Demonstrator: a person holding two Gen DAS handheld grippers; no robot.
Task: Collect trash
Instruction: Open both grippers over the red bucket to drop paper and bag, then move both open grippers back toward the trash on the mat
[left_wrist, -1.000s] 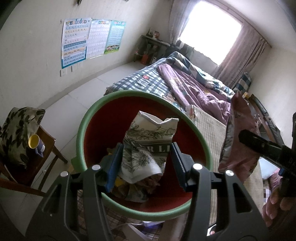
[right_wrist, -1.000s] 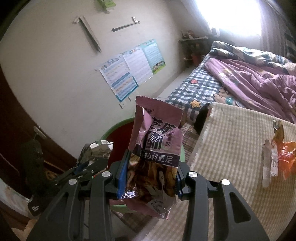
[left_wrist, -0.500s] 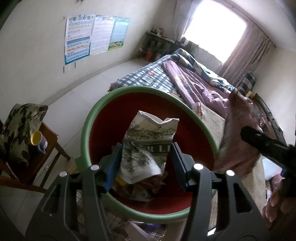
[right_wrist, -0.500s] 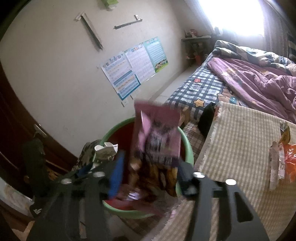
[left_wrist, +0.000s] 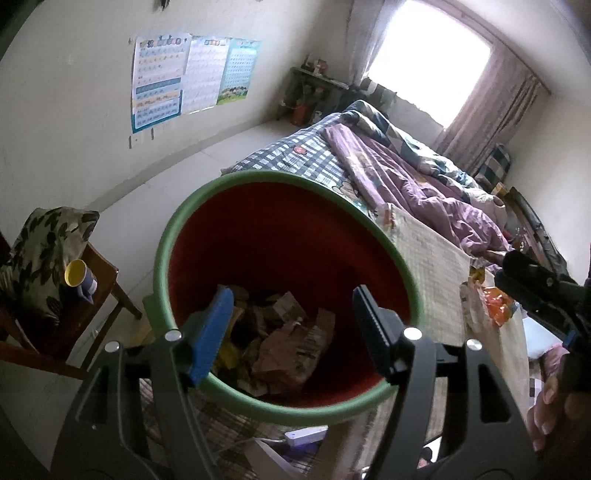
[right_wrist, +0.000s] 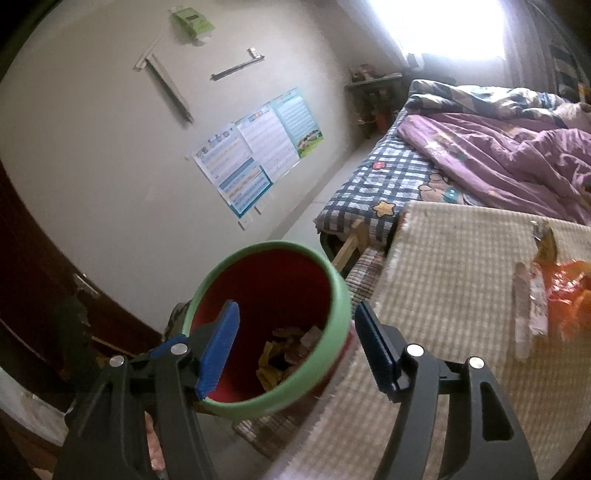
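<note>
A red bin with a green rim (left_wrist: 221, 188) (right_wrist: 334, 280) stands beside the bed. Crumpled wrappers (left_wrist: 291, 343) (right_wrist: 291, 350) lie in its bottom. My left gripper (left_wrist: 291, 328) is open and empty right above the bin's mouth. My right gripper (right_wrist: 295, 343) is open and empty, over the bin's near rim. More trash, an orange wrapper (right_wrist: 569, 295) and a clear wrapper (right_wrist: 532, 306), lies on the checked mat (right_wrist: 454, 266); the orange wrapper also shows in the left wrist view (left_wrist: 495, 306). The right gripper's body shows at the right of the left wrist view (left_wrist: 535, 280).
A bed with a purple quilt (right_wrist: 509, 158) and plaid sheet (left_wrist: 295, 155) lies beyond the mat. A wooden chair (left_wrist: 92, 295) with a floral cushion (left_wrist: 40, 251) and a yellow-rimmed cup (left_wrist: 79, 280) stands left of the bin. Posters (left_wrist: 184, 77) hang on the wall.
Both grippers have opened. The printed wrapper left my left gripper and the purple snack bag left my right gripper; both now lie in the bin.
</note>
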